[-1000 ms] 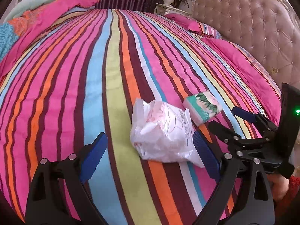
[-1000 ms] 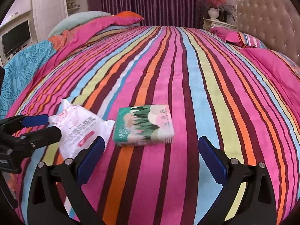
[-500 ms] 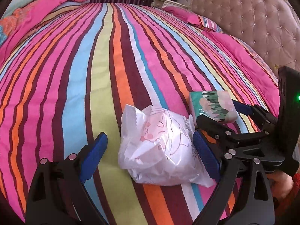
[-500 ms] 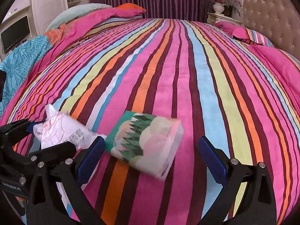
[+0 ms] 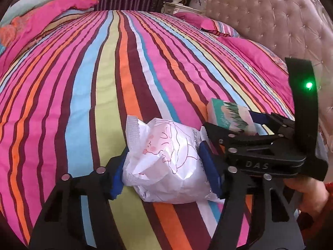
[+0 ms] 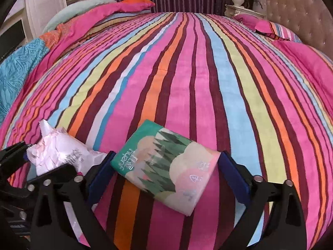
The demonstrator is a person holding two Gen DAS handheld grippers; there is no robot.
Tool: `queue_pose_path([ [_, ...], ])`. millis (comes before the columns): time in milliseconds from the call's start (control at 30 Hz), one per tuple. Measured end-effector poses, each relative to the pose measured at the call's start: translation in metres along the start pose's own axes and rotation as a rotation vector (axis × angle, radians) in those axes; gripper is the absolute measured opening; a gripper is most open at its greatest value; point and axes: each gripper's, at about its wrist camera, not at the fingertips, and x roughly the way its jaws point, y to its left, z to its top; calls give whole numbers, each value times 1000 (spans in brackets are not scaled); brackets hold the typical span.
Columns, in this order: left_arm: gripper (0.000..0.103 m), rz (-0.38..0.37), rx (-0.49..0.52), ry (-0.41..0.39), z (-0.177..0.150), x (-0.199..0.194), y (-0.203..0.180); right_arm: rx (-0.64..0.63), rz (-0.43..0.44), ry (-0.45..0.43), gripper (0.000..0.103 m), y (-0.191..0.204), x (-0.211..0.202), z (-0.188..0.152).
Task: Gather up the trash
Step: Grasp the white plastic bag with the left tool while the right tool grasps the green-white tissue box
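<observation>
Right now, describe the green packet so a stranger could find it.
On the striped bedspread, near its front edge, lies a flat green tissue packet printed with dark pine trees, between the right hand-held gripper pads. Its neighbour, a crumpled white plastic wrapper, is puffy and pink-printed.

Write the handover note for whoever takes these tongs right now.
Left tongs: jaws have just been closing; the blue pads now press both sides of the crumpled white wrapper, which still rests on the striped bedspread.
Right tongs: jaws have just been closing around the green tissue pack; the pads look to touch its two ends, but a firm grip is not certain. The pack also lies on the bedspread, just right of the wrapper.
Done: both pieces reached and bracketed.
Left: confirm the right grip, lift both, carry them away. No bin is in view.
</observation>
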Motion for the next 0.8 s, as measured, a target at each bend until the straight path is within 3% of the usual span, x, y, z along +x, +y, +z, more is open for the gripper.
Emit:
queue_pose_path([
  [500, 59, 2, -62, -38, -22, -42, 0, 45, -20, -33, 82, -3, -48, -33],
  [800, 59, 28, -43, -38, -59, -87, -15, 65, -2, -34, 82, 4, -93, -69],
])
